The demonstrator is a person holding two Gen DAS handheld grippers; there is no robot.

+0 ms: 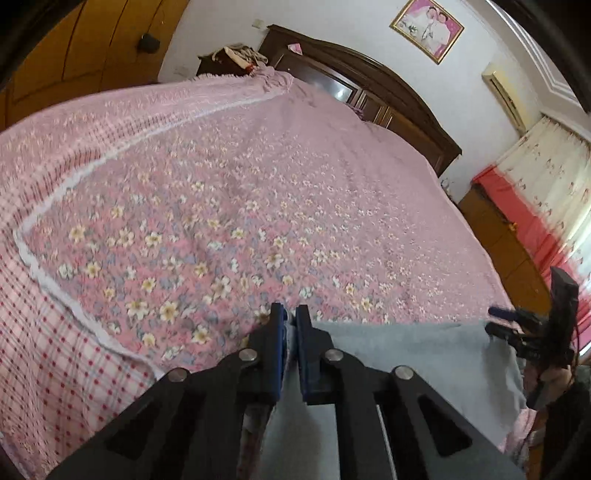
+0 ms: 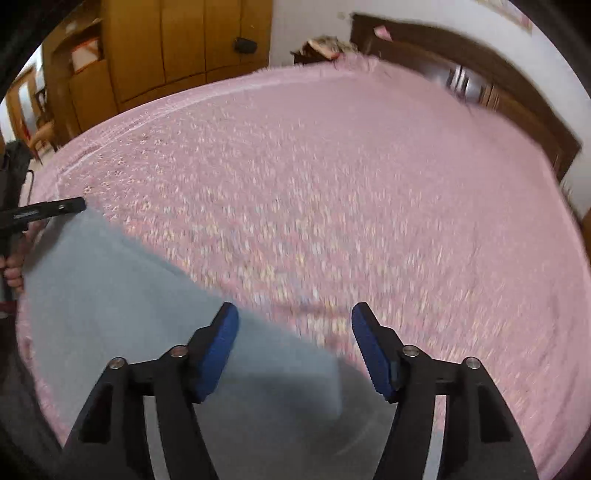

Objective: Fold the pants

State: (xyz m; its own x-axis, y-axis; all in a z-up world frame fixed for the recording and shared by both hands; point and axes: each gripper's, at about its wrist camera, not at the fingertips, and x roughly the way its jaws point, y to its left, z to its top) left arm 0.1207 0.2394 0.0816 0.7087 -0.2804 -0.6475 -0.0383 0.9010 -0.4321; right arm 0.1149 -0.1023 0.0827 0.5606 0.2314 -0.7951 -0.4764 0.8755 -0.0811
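Folding has barely begun, we judge: the pants (image 1: pixel 424 354) lie at the near edge of the bed (image 1: pixel 221 184), not yet doubled. Our left gripper (image 1: pixel 290 317) has its fingers pinched on the cloth's edge; our right gripper (image 2: pixel 295 332) stands open over it, gripping nothing. No readable writing.

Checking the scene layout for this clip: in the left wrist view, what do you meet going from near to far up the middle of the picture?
Left gripper shut on the grey fabric pants → pink floral bedspread → dark brown wooden headboard → white wall.
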